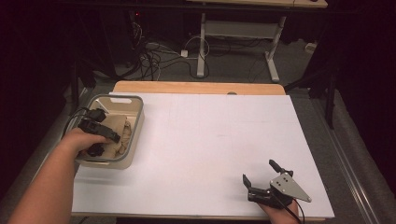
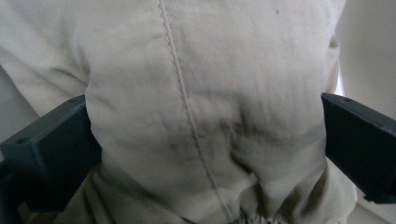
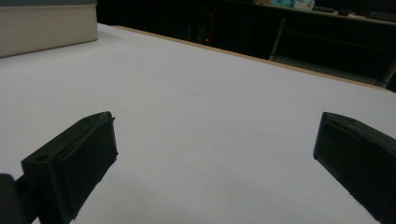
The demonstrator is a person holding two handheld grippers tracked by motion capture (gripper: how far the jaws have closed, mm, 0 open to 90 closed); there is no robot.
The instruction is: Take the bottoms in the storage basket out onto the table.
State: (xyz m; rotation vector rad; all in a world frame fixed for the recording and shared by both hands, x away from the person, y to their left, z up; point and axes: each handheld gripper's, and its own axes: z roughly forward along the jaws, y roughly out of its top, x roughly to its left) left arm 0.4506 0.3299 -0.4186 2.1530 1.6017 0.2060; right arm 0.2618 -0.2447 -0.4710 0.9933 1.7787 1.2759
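Observation:
A beige cloth with a stitched seam lies crumpled in a cream bin at the table's left edge. My left gripper reaches down into that bin. In the left gripper view its jaws stand wide apart, and the cloth bulges between them and touches both inner faces of the left gripper. My right gripper rests low near the front right of the white table top. In its own view the right gripper is open with bare white surface between the jaws.
The bin's pale wall shows far off at the upper left of the right gripper view. Behind the table is a dark floor with tangled cables and a desk frame.

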